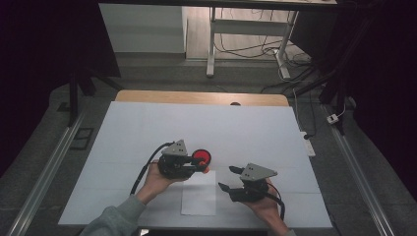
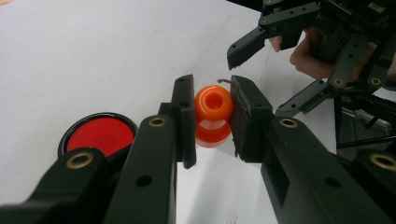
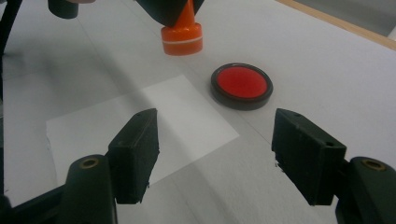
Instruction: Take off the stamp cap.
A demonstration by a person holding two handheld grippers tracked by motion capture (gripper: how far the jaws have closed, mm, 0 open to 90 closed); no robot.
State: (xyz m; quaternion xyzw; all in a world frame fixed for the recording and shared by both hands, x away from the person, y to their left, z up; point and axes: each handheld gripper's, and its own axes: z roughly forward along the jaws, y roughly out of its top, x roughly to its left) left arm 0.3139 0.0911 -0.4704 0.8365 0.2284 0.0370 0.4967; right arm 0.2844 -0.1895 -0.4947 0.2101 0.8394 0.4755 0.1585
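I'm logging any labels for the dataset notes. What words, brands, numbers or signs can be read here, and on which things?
None can be read.
Orange stamp, held in the left tool: plain, with one pale band.
Red ink pad: no lettering.
White sheet: blank, apart from a faint mark at its near edge in the left gripper view, too blurred to read.

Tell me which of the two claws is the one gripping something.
The left claw: its jaws are shut on the orange stamp, held above the white paper sheet near the red ink pad. The right claw stands open with nothing between its jaws.
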